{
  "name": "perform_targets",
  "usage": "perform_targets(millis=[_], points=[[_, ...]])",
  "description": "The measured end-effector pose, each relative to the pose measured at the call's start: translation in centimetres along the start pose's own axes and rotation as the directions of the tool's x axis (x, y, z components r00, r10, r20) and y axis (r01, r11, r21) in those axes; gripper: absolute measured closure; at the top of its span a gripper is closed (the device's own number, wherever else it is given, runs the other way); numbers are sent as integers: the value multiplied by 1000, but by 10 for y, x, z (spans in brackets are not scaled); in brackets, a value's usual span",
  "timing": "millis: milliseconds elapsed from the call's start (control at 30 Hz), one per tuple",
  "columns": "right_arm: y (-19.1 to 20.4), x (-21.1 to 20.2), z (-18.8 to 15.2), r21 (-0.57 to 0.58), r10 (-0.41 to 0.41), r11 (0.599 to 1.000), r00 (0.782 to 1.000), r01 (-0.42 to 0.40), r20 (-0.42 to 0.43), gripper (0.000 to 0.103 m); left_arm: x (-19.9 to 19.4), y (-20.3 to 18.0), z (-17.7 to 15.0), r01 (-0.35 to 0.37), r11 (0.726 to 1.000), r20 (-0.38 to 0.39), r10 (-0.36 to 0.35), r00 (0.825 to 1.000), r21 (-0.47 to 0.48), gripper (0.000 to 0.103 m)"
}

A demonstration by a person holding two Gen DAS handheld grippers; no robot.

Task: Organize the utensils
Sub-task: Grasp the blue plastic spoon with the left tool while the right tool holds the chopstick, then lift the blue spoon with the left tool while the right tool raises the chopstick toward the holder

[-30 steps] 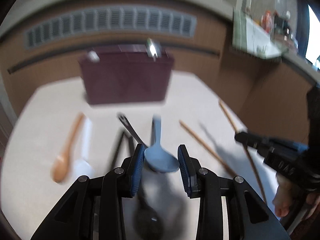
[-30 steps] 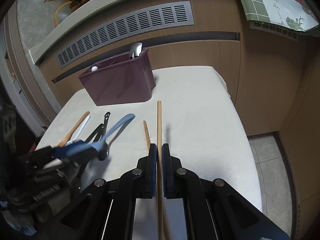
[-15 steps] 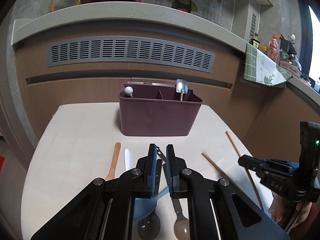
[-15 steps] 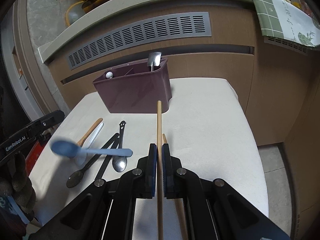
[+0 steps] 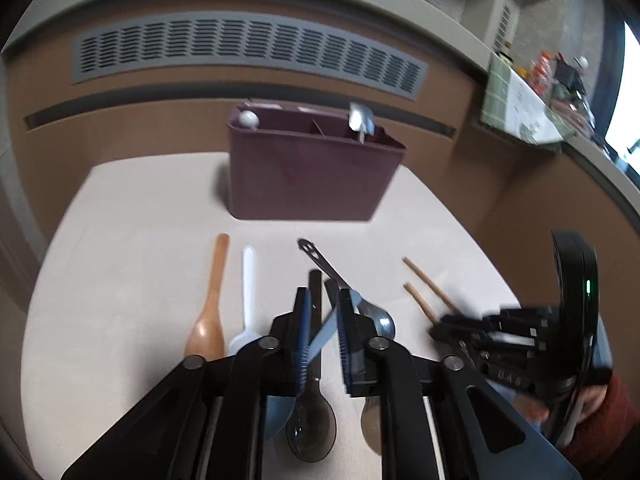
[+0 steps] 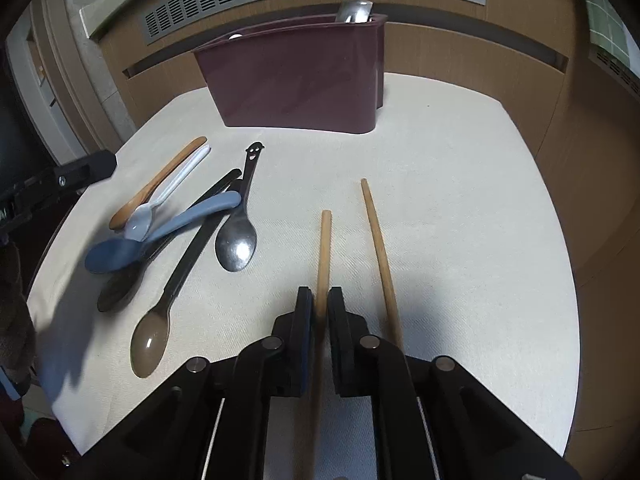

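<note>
Saw a blue spoon (image 6: 160, 234), plastic, with a long flat handle and a rounded bowl, blurred by motion in both views. Found it lying slantwise on top of the pile at the left of the table (image 6: 460, 200), its handle across two black spoons (image 6: 188, 264), its bowl toward the near left edge. Noted a pale wooden chopstick (image 6: 324, 248), straight and round, pinched between the nearly closed jaws of the right gripper (image 6: 320, 296) and pointing forward over the cloth.

Counted around them a wooden spoon (image 6: 160, 180) and a white spoon (image 6: 172, 188) side by side at the far left, a metal spoon (image 6: 237, 244) with a smiling black handle just right of the pile, and a second chopstick (image 6: 378, 236) flat on the table just right of the held one. Spotted a maroon caddy (image 6: 296, 80) at the back, with a metal utensil (image 6: 354, 10) upright at its right end and a white knob (image 5: 248, 119) at its left.

Saw the left gripper (image 5: 324, 300) above the pile with jaws parted, gripping nothing, the blue handle crossing the gap in its own view. Placed it, from the right wrist view, at the table's left edge, apart from the spoon.
</note>
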State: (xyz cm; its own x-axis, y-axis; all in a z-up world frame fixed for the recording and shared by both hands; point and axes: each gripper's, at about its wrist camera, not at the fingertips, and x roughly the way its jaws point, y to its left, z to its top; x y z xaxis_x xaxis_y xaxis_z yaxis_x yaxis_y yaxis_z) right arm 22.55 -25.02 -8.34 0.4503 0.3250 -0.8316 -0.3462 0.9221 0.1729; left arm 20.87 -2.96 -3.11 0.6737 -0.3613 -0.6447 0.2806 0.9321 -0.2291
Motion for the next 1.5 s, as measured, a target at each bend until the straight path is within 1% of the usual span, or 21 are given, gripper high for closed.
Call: perform_targets(millis=[67, 133, 167, 233, 333, 433, 500, 567, 600, 633, 667, 700, 733, 800, 833, 900, 967, 1067, 1200, 1367, 1500], points=[[1, 3, 5, -9, 31, 999, 999, -32, -19, 78, 5, -2, -2, 8, 999, -30, -7, 1000, 36, 79], [5, 3, 6, -40, 45, 998, 999, -45, -8, 78, 11, -4, -4, 17, 997, -64, -12, 998, 80, 79], [6, 4, 6, -59, 42, 997, 999, -42, 1, 85, 15, -5, -6, 25, 995, -87, -16, 996, 101, 78], [9, 9, 7, -86, -29, 996, 1000, 29, 10, 98, 27, -9, -8, 39, 986, -149, -15, 989, 161, 78], [10, 7, 11, -86, -62, 994, 998, 64, 18, 99, 40, -20, -7, 18, 961, -186, 35, 982, 275, 78], [6, -1, 13, -66, -82, 994, 995, 86, 50, 98, 53, -28, -2, 20, 940, -221, 59, 974, 340, 78], [3, -6, 13, -48, -69, 996, 996, 72, 64, 98, 65, -36, 1, 39, 925, -267, 68, 961, 377, 78], [1, -11, 13, -40, -64, 997, 995, 67, 79, 98, 77, -41, 1, 34, 910, -298, 99, 949, 413, 78], [0, -15, 13, -38, -69, 997, 994, 73, 89, 98, 80, -44, 2, 26, 905, -289, 108, 951, 425, 78], [0, -19, 13, -35, -74, 996, 992, 78, 103, 98, 80, -44, 3, 16, 905, -278, 114, 954, 426, 82], [0, -22, 13, -29, -78, 996, 990, 82, 120, 98, 82, -43, 5, -10, 909, -272, 136, 953, 417, 87], [0, -27, 13, -20, -80, 996, 987, 83, 141, 98, 80, -40, 7, -21, 921, -263, 132, 956, 389, 90], [-1, -33, 13, -7, -78, 997, 983, 80, 167, 98, 77, -38, 8, -20, 931, -251, 119, 961, 363, 90], [-4, -46, 13, 26, -65, 998, 972, 61, 224, 98, 56, -27, 14, -20, 966, -190, 71, 979, 259, 90], [-5, -52, 14, 40, -56, 998, 967, 48, 247, 98, 44, -21, 16, -15, 977, -154, 49, 987, 211, 91], [-9, -62, 15, 65, -44, 998, 958, 26, 284, 98, 21, -9, 21, -5, 993, -83, 14, 996, 114, 91], [-11, -67, 19, 81, -31, 997, 952, 6, 305, 98, 6, -2, 26, -9, 998, -32, 11, 999, 65, 91], [-12, -66, 26, 92, -25, 996, 952, -3, 304, 98, -9, 5, 32, -37, 999, 38, 35, 999, 38, 91], [-9, -60, 31, 107, -2, 994, 953, -31, 302, 98, -14, 13, 39, -19, 1000, 85, 19, 996, -1, 91], [-4, -55, 40, 103, 7, 994, 950, -41, 313, 98, -25, 17, 53, 1, 1000, 159, 1, 987, -14, 91], [0, -61, 57, 87, 8, 995, 933, -42, 359, 98, -35, 18, 78, 14, 1000, 220, -13, 975, -3, 91]])
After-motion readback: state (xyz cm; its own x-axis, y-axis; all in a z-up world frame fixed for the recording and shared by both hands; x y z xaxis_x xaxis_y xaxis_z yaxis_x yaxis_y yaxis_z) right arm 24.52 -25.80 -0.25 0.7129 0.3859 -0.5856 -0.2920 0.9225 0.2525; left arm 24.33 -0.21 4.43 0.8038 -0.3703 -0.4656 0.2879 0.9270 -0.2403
